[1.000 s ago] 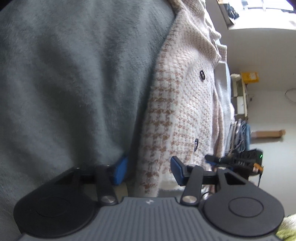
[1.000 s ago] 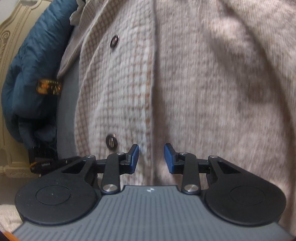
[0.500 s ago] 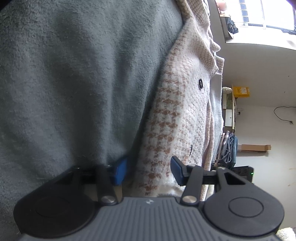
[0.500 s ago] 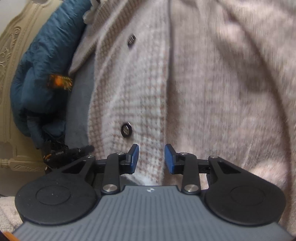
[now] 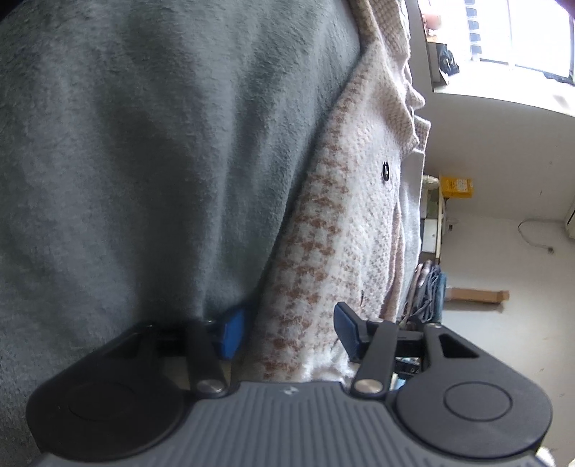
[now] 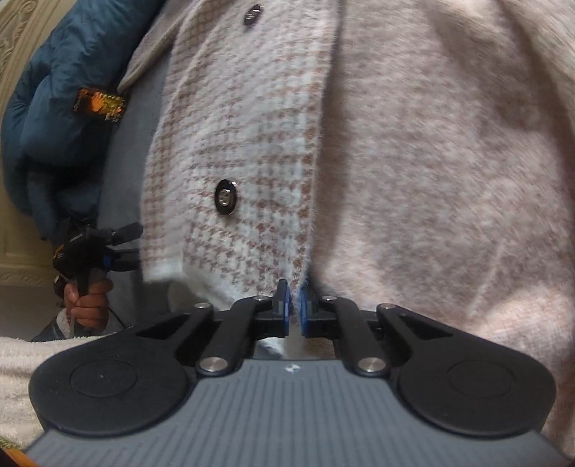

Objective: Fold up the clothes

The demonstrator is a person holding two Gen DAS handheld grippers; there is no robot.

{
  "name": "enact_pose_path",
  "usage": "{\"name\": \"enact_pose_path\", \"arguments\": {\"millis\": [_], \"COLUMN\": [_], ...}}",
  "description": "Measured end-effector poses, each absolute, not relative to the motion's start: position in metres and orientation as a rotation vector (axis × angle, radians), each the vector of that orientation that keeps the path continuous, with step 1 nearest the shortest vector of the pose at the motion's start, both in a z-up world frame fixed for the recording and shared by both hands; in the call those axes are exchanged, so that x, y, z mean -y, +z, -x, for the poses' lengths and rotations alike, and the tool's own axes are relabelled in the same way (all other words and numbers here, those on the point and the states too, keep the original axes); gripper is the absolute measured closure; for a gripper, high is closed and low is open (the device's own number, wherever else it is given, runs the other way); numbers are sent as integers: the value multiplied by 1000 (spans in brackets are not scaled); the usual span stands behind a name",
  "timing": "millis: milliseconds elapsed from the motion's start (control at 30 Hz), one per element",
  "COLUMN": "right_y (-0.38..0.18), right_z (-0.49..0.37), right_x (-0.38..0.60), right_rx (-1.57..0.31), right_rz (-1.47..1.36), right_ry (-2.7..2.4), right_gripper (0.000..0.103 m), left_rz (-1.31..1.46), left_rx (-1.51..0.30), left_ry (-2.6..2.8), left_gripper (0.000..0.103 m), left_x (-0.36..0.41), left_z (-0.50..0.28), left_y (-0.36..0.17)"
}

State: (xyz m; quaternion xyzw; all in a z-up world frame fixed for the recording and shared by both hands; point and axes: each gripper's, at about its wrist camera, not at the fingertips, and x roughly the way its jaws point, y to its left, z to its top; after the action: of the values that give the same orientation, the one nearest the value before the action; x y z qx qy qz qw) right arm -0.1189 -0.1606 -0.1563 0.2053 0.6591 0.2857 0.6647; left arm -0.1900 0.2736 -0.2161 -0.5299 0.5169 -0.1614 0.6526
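A cream and brown houndstooth cardigan (image 5: 345, 222) with dark buttons lies on a grey fleece blanket (image 5: 143, 161). Its lower hem sits between the blue pads of my left gripper (image 5: 287, 323), whose jaws are opening and stand wide apart, not pressing the cloth. In the right wrist view the cardigan (image 6: 251, 143) fills the frame, with its fuzzy pink part (image 6: 431, 161) to the right. My right gripper (image 6: 294, 305) is shut on the hem, just right of a button (image 6: 225, 197). The left gripper (image 6: 125, 248), held in a hand (image 6: 86, 305), shows at the cardigan's left corner.
A dark blue puffer jacket (image 6: 61, 107) with an orange patch lies left of the cardigan, against a carved cream headboard (image 6: 14, 36). Beyond the blanket's right edge are a room floor, a yellow box (image 5: 456, 185) and a bright window (image 5: 521, 32).
My right gripper's jaws have come together on the cardigan's hem and the hand has slid along the hem. The left gripper has rolled slightly, with the hem still between its pads.
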Motion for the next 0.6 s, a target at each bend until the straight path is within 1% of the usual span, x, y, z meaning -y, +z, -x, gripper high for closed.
{"name": "enact_pose_path", "arguments": {"millis": [133,200,267,300,333,367,433,600], "right_y": [-154,-157,-161,-163,-163,-163,-162,-158], "right_z": [119,119,120,120,120,119,119,120], "right_x": [155,153,152,152,150,149,147,144], "right_rx": [-1484,-1498,-1505,-1505,-1504,-1503,-1502,-1491], "right_rz": [-441,-422,-430,-433,-429,-425,-421,-415], "right_ry": [682,676,666,664,664,665,662,659], "right_gripper": [99,99,100,100,100,100,100,100], "left_rz": [1153,1138,1094,1060,1007,962,910,885], "left_rx": [-1180,-1181,-1186,-1191,-1197,-1196,-1194,-1185], "left_ry": [-364,-351,-329,-316,-300,-287,-264,-286], "left_gripper": [49,51,60,71,84,88,95,96], "left_x": [-270,-268,-265,-263,-259,-255,-251,-265], "left_z": [190,190,191,191,191,191,193,195], "left_y": [-213,-212,-210,-208,-206,-202,-193,-159]}}
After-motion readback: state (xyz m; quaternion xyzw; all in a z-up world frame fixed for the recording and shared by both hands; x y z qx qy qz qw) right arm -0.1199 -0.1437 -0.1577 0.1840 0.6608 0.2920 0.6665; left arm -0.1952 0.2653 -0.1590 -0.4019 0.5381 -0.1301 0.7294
